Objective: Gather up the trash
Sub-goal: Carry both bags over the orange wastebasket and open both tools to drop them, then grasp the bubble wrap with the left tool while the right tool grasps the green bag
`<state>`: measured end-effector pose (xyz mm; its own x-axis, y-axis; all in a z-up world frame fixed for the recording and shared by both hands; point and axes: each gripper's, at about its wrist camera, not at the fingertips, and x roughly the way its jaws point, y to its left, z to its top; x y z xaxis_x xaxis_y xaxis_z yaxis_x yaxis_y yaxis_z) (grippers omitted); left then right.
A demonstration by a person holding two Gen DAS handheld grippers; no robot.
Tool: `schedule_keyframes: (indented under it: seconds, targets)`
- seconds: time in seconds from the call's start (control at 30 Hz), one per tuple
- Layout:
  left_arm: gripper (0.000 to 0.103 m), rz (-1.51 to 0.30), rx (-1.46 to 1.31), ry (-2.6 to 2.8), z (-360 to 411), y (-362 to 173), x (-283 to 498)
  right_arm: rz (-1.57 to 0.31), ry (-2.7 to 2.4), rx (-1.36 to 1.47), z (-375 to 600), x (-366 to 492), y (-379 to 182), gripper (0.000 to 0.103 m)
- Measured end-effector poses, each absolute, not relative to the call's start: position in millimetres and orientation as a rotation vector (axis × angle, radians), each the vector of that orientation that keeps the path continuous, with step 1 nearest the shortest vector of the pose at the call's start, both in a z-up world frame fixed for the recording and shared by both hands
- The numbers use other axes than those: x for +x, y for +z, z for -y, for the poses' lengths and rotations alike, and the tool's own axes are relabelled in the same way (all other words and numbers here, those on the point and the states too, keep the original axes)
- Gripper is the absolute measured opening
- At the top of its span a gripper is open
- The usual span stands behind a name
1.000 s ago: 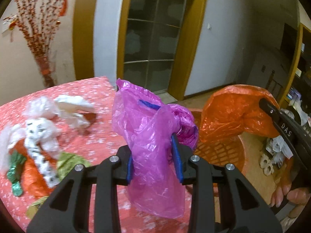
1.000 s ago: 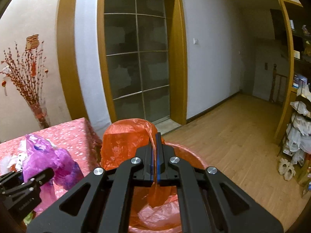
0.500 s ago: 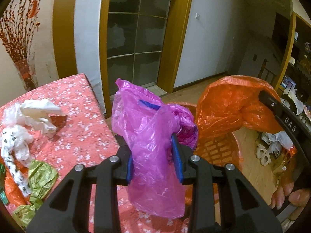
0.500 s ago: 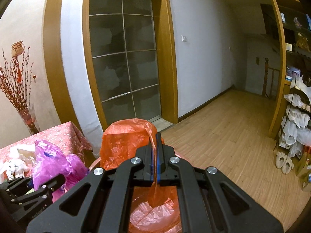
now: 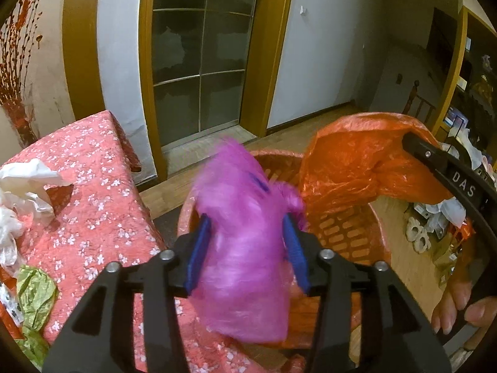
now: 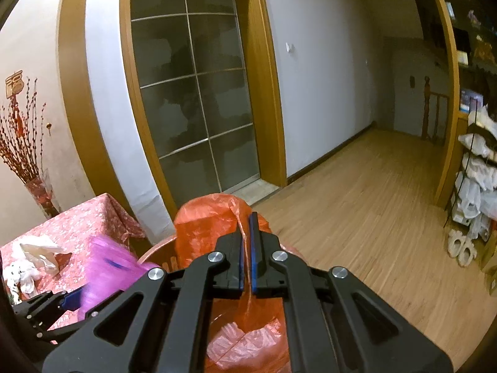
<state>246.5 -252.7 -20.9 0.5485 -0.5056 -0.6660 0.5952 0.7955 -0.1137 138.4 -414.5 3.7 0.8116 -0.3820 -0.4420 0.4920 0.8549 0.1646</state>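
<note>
My left gripper [image 5: 247, 233] has its jaws wide apart; a crumpled purple plastic bag [image 5: 245, 242] sits blurred between them, over the edge of the orange basket [image 5: 348, 230]. It also shows in the right wrist view [image 6: 105, 267]. My right gripper [image 6: 247, 248] is shut on the rim of the orange bin bag [image 6: 205, 230] lining the basket and holds it up; this bag shows at the right of the left wrist view [image 5: 357, 161].
A table with a red flowered cloth [image 5: 87, 192] stands left of the basket, with white crumpled plastic [image 5: 28, 180] and green wrapper [image 5: 34, 292] on it. A glass door [image 6: 192, 108] is behind. Wooden floor [image 6: 372, 202] stretches right, with a shelf rack [image 6: 475, 168].
My left gripper has moved right from the table towards the basket and its jaws have opened wider; the purple bag is now blurred and sits lower between them. The right gripper keeps holding the orange bag.
</note>
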Motion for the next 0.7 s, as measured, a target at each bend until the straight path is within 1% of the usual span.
schedule_keyframes:
  seconds: [0.07,0.13,0.23,0.33,0.7]
  targets:
    - [0.053,-0.751,0.134,-0.648,252,-24,248,-0.426,-0.466,0.298,418,139,0,0.014]
    - [0.056,-0.756,0.133,-0.641,250,-26,249,-0.434,-0.460,0.316,420,137,-2,0.030]
    - [0.058,-0.763,0.129,-0.627,245,-28,250,-0.434,-0.461,0.321,420,134,-2,0.044]
    - [0.062,-0.760,0.126,-0.609,237,-27,249,-0.436,-0.460,0.315,418,132,0,0.046]
    - [0.076,-0.716,0.100,-0.492,180,-10,229,-0.456,-0.432,0.290,396,128,6,0.046]
